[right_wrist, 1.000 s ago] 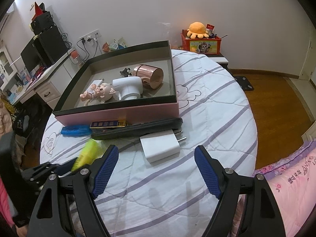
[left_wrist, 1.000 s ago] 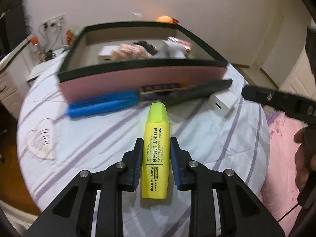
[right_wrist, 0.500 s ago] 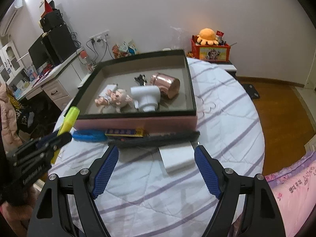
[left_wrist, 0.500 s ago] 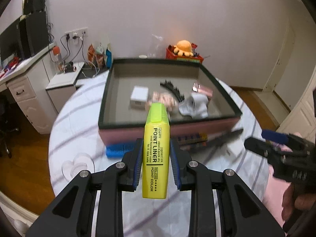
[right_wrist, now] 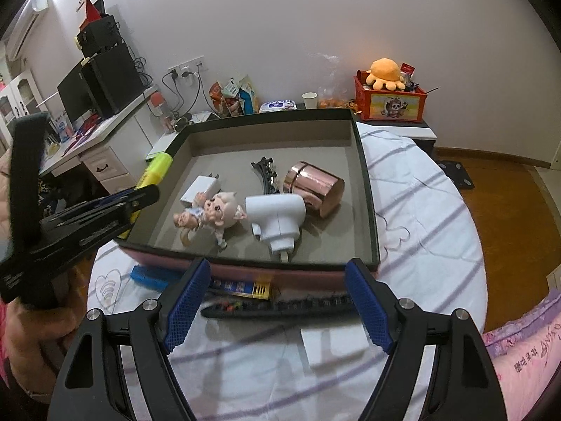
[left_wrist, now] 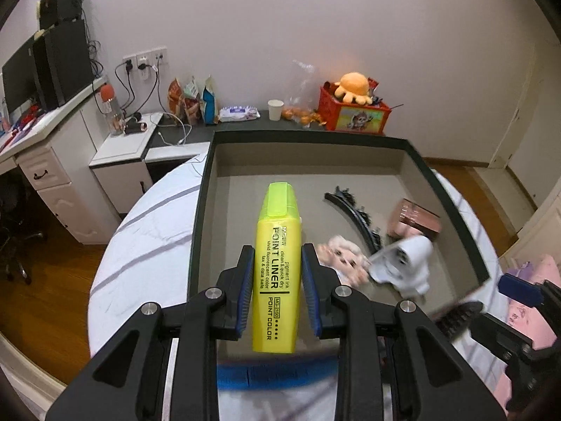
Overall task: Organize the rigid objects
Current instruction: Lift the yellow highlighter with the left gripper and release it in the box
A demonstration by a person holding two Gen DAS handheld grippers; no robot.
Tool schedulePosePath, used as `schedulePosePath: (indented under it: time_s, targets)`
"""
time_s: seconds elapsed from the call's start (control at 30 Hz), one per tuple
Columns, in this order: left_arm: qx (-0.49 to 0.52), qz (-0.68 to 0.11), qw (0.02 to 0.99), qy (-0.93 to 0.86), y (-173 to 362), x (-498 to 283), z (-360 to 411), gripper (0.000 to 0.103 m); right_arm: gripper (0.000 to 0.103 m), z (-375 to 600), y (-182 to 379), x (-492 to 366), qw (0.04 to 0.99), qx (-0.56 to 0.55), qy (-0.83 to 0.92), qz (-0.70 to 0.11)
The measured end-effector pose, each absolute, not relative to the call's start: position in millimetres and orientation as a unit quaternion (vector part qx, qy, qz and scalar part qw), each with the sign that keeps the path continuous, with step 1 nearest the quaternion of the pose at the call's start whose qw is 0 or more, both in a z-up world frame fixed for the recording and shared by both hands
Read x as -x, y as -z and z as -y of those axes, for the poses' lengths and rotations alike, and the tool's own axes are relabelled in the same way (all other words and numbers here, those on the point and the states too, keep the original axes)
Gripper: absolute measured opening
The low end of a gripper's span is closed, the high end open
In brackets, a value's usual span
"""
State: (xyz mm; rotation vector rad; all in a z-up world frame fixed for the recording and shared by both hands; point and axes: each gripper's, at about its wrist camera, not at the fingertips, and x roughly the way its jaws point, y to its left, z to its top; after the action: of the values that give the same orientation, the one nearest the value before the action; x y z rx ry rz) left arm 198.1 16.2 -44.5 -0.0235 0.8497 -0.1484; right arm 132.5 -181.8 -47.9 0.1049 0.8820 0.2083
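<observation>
The left gripper (left_wrist: 277,277) clamps the yellow highlighter (left_wrist: 277,266) above the box (right_wrist: 364,189), which already holds 5 items. Outside lie a blue pen (right_wrist: 150,275), remote (right_wrist: 280,307) and white charger (right_wrist: 333,345). The right gripper (right_wrist: 277,310) gapes, holding nothing.

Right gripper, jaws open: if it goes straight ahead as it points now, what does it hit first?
Probably the black remote lying across its path, just ahead of the right gripper. The pink box wall stands behind it. Depth is unclear, so it might pass above.
</observation>
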Motion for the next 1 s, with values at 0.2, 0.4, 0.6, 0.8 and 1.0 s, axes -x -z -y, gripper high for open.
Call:
schedulePosePath:
  time_s: [0.2, 0.4, 0.6, 0.8, 1.0]
  targets:
    - [0.003, -0.441, 0.896, 0.061, 68.9, -229.3, -11.2, 0.026, 0.081, 187.1, 51.6, -153.5, 0.895, -0.054, -0.097, -0.432]
    - [-0.013, -0.456, 0.889, 0.042, 82.2, -238.2, -6.1, 0.042, 0.081, 192.9, 57.4, -163.9, 0.892, -0.06, -0.094, -0.438]
    - [-0.006, -0.445, 0.895, 0.041, 71.0, -231.3, -5.2, 0.085, 0.081, 194.9, 55.7, -159.7, 0.893, -0.06, -0.091, -0.437]
    - [0.002, -0.394, 0.918, 0.04, 39.4, -194.4, -9.4, 0.099, 0.081, 202.6, 42.9, -140.4, 0.901, -0.061, -0.077, -0.422]
    - [0.001, -0.368, 0.929, 0.03, 15.4, -139.8, -12.5, 0.103, 0.081, 203.5, 28.8, -113.2, 0.91, -0.058, -0.073, -0.405]
